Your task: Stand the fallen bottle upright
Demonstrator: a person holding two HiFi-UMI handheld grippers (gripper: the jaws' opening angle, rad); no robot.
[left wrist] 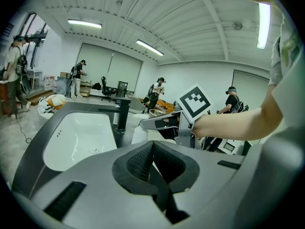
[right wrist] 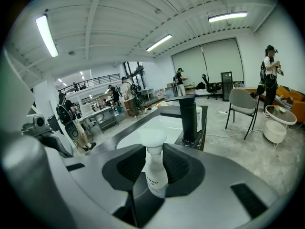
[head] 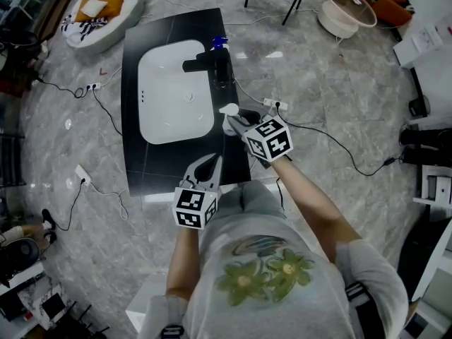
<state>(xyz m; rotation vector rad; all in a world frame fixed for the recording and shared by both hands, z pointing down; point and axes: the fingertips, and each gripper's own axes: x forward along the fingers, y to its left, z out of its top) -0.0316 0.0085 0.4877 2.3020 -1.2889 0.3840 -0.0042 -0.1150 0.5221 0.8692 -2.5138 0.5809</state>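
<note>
The right claw pinches the white plastic pump bottle upright; it should settle the base flat on the black desk before letting go.

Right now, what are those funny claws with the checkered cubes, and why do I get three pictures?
They are not robot claws. A person holds a grey two-jaw gripper in each hand, and the checkered cubes are part of the grippers. The picture from above comes from a camera on the person's head. The other two come from cameras that ride on each gripper and look along its jaws. Below the hands is a long black counter with a rounded white sink and a black tap. The right gripper is closed on a small white plastic pump bottle, which looks upright between its jaws. The left gripper is shut with nothing in it.
</note>
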